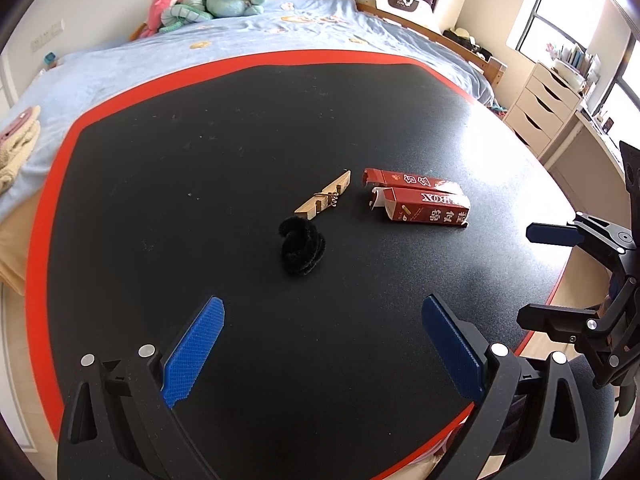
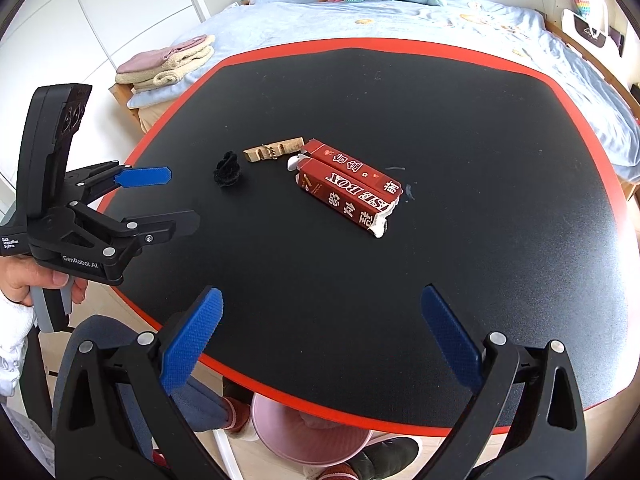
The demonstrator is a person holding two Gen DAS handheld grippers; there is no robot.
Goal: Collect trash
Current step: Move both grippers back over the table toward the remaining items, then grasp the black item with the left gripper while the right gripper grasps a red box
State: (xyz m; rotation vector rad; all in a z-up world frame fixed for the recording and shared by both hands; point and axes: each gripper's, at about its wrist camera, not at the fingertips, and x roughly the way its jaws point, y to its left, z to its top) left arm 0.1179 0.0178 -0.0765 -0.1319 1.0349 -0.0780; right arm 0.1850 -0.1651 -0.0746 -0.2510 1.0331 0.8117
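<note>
A blue-covered bed (image 1: 248,44) fills the background, with plush toys (image 1: 208,0) heaped at its far end and folded towels (image 2: 168,62) stacked near its corner; in front of it stands the black table (image 1: 200,160) with a red border, which carries all the trash. The left gripper (image 1: 323,346) hovers over the table's near edge with its blue-padded fingers (image 1: 194,354) spread wide and nothing between them; the right gripper (image 2: 322,336) hangs likewise over the near edge, jaws wide apart and empty, with a pink bin (image 2: 304,432) visible on the floor beneath the table edge. Near the table's middle lies a torn red carton (image 1: 420,200), flat on its side with ragged open ends; just beside its left end rests a wooden clothespin piece (image 1: 325,198) with its wire spring; close in front of that sits a black fuzzy hair tie (image 1: 301,250), curled in a clump, apart from both the carton and the grippers.
</note>
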